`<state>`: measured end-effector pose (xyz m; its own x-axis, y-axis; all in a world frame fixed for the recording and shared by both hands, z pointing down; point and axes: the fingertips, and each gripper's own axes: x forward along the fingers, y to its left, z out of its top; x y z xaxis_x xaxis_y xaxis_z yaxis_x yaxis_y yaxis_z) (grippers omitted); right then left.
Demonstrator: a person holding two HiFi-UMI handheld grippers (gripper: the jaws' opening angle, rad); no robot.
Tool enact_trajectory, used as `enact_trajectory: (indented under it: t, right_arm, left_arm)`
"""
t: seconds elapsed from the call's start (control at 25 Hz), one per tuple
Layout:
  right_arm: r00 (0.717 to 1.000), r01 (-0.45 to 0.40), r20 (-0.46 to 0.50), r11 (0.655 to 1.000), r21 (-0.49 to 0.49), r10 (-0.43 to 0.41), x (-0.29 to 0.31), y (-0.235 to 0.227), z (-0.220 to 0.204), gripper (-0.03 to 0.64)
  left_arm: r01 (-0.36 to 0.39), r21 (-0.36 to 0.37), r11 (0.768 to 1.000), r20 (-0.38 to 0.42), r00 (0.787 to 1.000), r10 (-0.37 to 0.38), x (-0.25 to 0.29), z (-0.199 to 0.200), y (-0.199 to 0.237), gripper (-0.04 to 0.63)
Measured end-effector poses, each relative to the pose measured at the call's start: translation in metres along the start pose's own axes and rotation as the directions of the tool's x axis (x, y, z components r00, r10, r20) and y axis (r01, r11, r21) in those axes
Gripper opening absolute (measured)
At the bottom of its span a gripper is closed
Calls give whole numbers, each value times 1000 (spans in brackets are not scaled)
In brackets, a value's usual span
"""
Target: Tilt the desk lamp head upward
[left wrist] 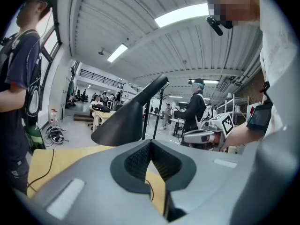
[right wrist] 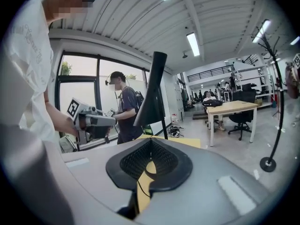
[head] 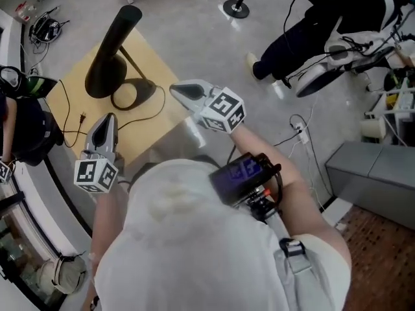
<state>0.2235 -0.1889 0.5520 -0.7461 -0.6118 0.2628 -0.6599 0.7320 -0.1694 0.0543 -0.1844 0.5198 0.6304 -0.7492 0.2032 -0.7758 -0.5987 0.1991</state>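
A black desk lamp stands on a small wooden table [head: 150, 56]. Its long head [head: 114, 49] slopes over a ring-shaped base [head: 130, 96]. My left gripper [head: 109, 119] hovers over the table's near left edge, shut and empty, a short way from the base. My right gripper [head: 175, 91] hangs at the table's right side, also shut on nothing, its tip near the base ring. In the left gripper view the lamp head [left wrist: 127, 120] rises just beyond the closed jaws [left wrist: 150, 143]. In the right gripper view the lamp head [right wrist: 153, 97] stands behind the closed jaws [right wrist: 151, 139].
The lamp's cord and plug [head: 82, 117] trail across the table's left part. A person in dark clothes [head: 19, 122] stands close at the left. Another person sits at upper right [head: 324, 24]. A grey cabinet [head: 373, 170] is at the right, and a stand base [head: 236, 8] is on the floor behind.
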Motion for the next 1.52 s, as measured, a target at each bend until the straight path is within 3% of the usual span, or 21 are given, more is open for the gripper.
enact_trajectory:
  t: [0.2,0.36,0.6,0.76,0.92,1.2,1.52]
  right_arm:
    - [998,26,57,999,27,-27,-4,-18,24,12]
    - [996,55,74,998,-36,-53,-3,-24,41,12]
    - [990,142,21,979,-147,-141,-28,-34,68,12]
    - [985,175,34,962,-208,-172,-32,-46,88,12]
    - [984,179,39,929,-323,-176,-37,-35,122,12]
    - [986,160,48,838,-521,-159,-31,-1,184,12]
    - [985,168,58,849,-501,-161,-20,2,213,15]
  left_arm:
    - [10,-3,1000,5,1000,-10,9,3,1,2]
    - [18,4,1000,30,999,-18,7,3,14,2]
    - [80,-7,997,21,997,-80,-2,15,14,2]
    - [67,-22,998,22,998,-66,-3,8,28,2]
    - [54,-33,998,26,998,-54,-6,3,39,2]
    - [20,-44,999,23,1000,-19,-9,-1,61,2]
    - [-8,-24,1000,49,999,9,-4,9,85,2]
